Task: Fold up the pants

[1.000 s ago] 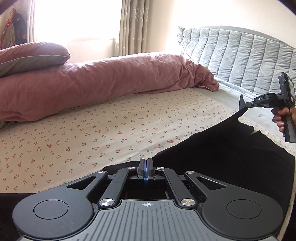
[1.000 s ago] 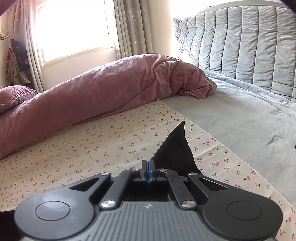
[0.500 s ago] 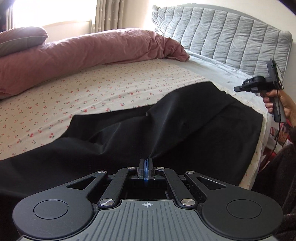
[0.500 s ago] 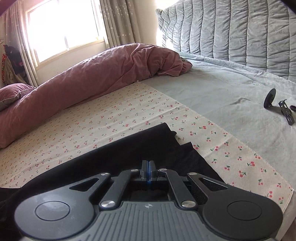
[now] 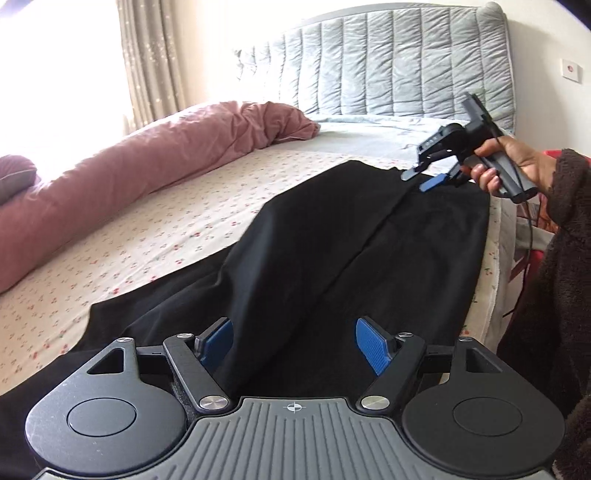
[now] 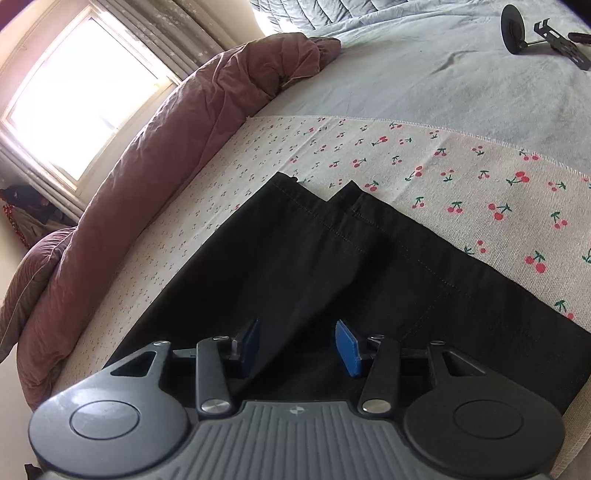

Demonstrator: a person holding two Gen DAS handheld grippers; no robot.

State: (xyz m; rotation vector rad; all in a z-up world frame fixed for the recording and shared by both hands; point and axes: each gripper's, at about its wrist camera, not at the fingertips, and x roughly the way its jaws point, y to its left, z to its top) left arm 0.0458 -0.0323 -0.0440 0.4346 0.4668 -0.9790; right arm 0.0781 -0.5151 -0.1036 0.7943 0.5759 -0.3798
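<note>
1. Black, smooth-woven pants (image 5: 332,251) lie spread on the cherry-printed cream bed sheet (image 5: 177,221), directly under my left gripper (image 5: 293,341), whose blue-padded fingers (image 5: 371,345) are spread wide and grasp nothing.
2. My right gripper (image 6: 297,343) likewise stands released over the same cloth, its fingers apart with the fabric lying beneath them.
3. Beyond it, two stitched hems (image 6: 332,206) of the legs lie side by side, overlapping slightly, on the sheet.
4. From the left wrist view, the right gripper (image 5: 424,177) hovers at the far right end of the pants, gripped by a bare hand (image 5: 513,164).
5. Farther left, a rolled dusty-pink duvet (image 5: 147,155) runs along the bed.
6. Farthest, a quilted grey headboard (image 5: 388,66) stands behind a grey blanket (image 6: 461,74) carrying a small black metal stand (image 6: 535,33).
</note>
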